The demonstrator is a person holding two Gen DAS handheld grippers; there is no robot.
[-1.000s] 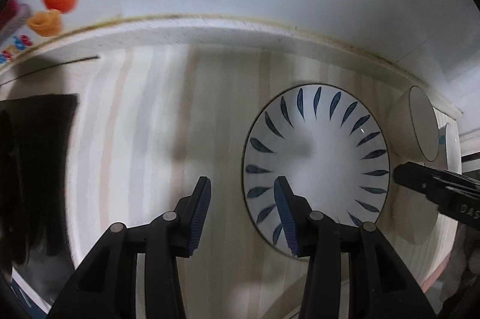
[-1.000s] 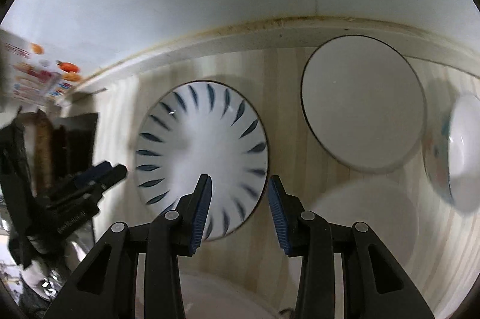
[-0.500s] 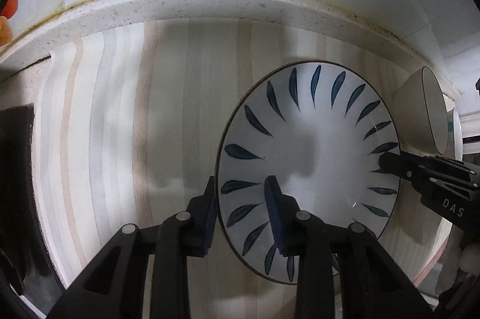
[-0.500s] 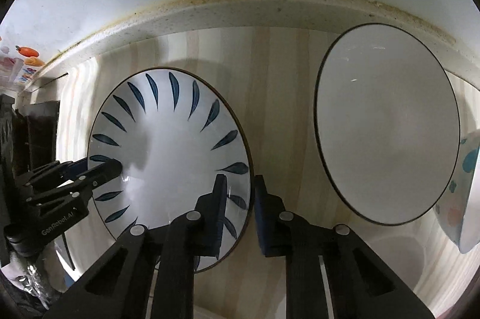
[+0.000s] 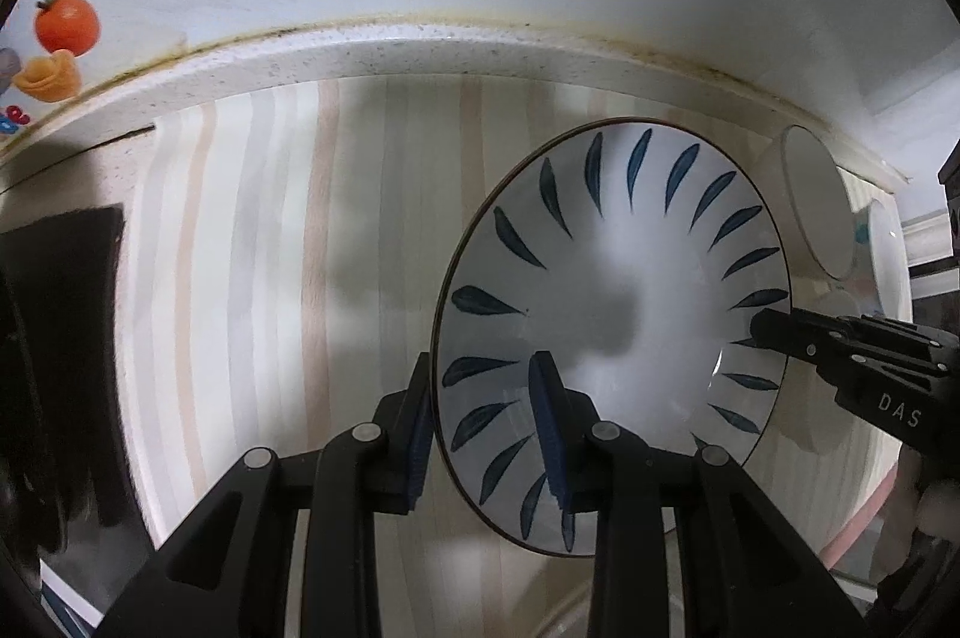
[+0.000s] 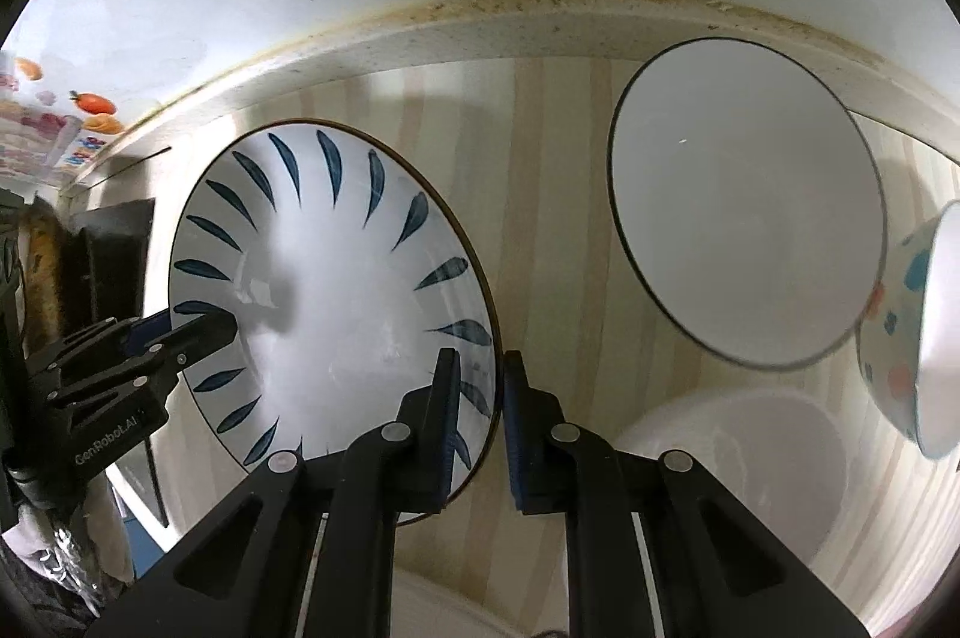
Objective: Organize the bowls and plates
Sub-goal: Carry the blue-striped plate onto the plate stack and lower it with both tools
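A white plate with blue leaf marks [image 5: 630, 278] is held between both grippers above the striped counter. My left gripper [image 5: 483, 416] is shut on its left rim, one finger on each side. My right gripper [image 6: 480, 422] is shut on its right rim [image 6: 489, 338]. In the right wrist view the plate [image 6: 336, 278] fills the left half, with the left gripper's fingers [image 6: 198, 332] at its far edge. In the left wrist view the right gripper's fingers [image 5: 780, 332] clamp the plate's far rim.
A plain white bowl with a dark rim [image 6: 744, 200] stands at the back right. A dotted bowl [image 6: 912, 326] is at the far right, a white plate [image 6: 732, 464] in front. A dark cloth [image 5: 60, 338] lies left. The counter's raised back edge [image 5: 420, 50] meets the wall.
Both grippers closed onto the patterned plate's opposite rims. The plate has come up off the counter, tilted, and looks larger in both views.
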